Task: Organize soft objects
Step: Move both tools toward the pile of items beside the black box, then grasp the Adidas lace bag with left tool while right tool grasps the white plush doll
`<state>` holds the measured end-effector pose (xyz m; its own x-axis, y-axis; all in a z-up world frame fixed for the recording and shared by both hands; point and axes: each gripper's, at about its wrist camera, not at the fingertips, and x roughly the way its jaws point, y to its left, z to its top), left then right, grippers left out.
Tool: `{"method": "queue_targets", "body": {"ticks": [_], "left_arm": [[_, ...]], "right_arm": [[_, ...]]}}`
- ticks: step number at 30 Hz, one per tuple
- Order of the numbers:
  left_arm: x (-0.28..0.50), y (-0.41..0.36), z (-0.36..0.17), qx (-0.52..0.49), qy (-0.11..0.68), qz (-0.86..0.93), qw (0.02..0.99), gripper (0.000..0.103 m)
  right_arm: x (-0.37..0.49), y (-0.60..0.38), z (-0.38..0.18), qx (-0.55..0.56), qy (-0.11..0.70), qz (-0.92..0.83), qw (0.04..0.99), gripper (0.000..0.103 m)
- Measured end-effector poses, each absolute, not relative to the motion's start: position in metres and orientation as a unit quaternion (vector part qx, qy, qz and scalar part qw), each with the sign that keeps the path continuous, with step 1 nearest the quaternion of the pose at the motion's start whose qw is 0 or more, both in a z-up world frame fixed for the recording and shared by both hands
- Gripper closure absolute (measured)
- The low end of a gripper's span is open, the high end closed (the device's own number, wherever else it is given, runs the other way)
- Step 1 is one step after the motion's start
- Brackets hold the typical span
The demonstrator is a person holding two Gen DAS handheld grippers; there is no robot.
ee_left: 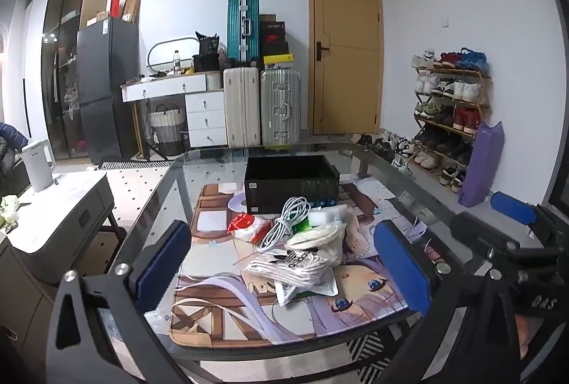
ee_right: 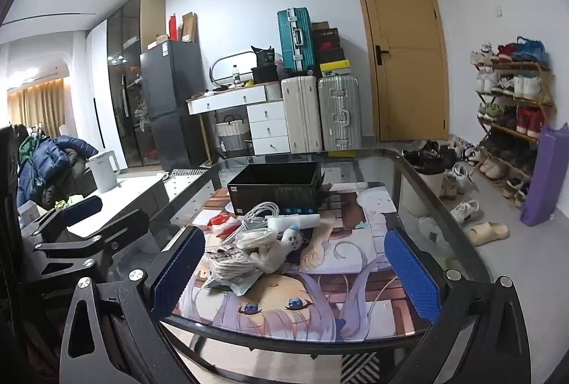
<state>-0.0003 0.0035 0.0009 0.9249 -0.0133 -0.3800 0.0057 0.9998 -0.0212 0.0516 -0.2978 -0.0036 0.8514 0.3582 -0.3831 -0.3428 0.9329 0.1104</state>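
Both grippers wide open, empty, held short of the pile.
Left gripper (ee_left: 284, 263) faces the white bagged socks (ee_left: 295, 268), coiled white cable (ee_left: 284, 224) beyond; ahead-left of right gripper (ee_right: 291, 272), small white plush toy (ee_right: 281, 250). Open black plastic box (ee_right: 275, 186) sits behind. All probably light, limp; pinch the bulk, mid-body.

Your left gripper (ee_left: 284, 263) has a matte black frame with triangular cut-outs, round silver screws at the finger joints, and two flat fingers (ee_left: 161, 264) faced with dark blue textured pads. Your right gripper (ee_right: 295, 272) is identical in build; its blue pads (ee_right: 412, 272) show a fine ribbed grid.
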Motion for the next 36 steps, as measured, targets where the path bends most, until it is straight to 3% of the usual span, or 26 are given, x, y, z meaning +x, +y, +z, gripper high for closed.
{"method": "queue_targets", "body": {"ticks": [9, 17, 26, 36], "left_arm": [[0.013, 0.007, 0.008, -0.011, 0.206, -0.004, 0.979, 0.000], [0.079, 0.021, 0.010, -0.023, 0.281, -0.015, 0.959, 0.000], [0.156, 0.024, -0.056, -0.052, 0.446, -0.039, 0.893, 0.005], [0.158, 0.017, -0.090, -0.073, 0.485, -0.034, 0.871, 0.006]], "right_arm": [[0.067, -0.294, 0.020, 0.004, 0.180, 0.167, 0.969, 0.000], [0.151, -0.272, 0.046, -0.002, 0.252, 0.180, 0.951, 0.000], [0.236, -0.238, -0.026, -0.041, 0.409, 0.193, 0.891, 0.000], [0.250, -0.246, -0.090, -0.015, 0.490, 0.201, 0.848, 0.000]]}}
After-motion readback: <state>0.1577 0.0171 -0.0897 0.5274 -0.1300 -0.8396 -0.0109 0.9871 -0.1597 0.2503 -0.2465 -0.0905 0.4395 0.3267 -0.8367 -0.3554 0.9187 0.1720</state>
